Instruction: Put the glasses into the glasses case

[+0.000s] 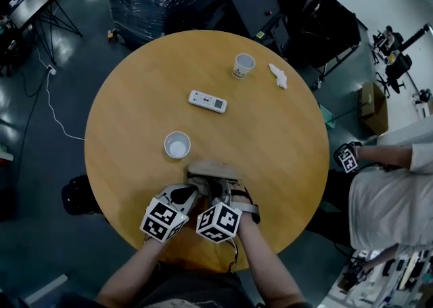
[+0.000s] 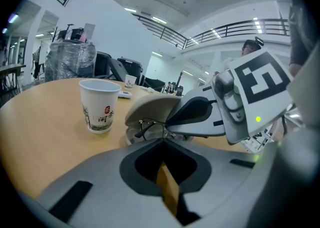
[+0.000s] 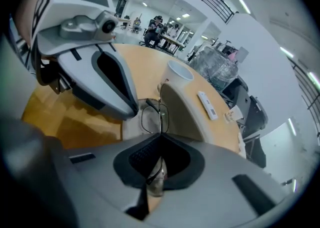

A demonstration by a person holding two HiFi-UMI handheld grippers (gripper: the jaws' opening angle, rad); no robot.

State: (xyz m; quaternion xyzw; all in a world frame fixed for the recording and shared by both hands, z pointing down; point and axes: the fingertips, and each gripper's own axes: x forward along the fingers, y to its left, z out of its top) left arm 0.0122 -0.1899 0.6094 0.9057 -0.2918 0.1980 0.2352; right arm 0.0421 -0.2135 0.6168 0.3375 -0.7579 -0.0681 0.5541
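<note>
A beige glasses case [image 1: 211,170] lies open near the front edge of the round wooden table [image 1: 284,144]. Its lid [image 2: 150,105] stands up. Thin wire-framed glasses [image 3: 150,117] hang over the case's base, and my right gripper [image 3: 160,134] is shut on them at one end. From the left gripper view, the right gripper [image 2: 170,122] reaches in from the right, with the glasses [image 2: 147,124] at its tips. My left gripper [image 2: 162,141] is shut, its tips meeting at the case's near rim. Both grippers sit side by side in the head view, left [image 1: 194,190] and right [image 1: 220,188].
A white paper cup [image 1: 177,145] stands just beyond the case, to the left. Farther back lie a white remote [image 1: 208,101], a second cup [image 1: 243,65] and a crumpled tissue [image 1: 278,75]. A person [image 1: 385,198] stands by the table's right side.
</note>
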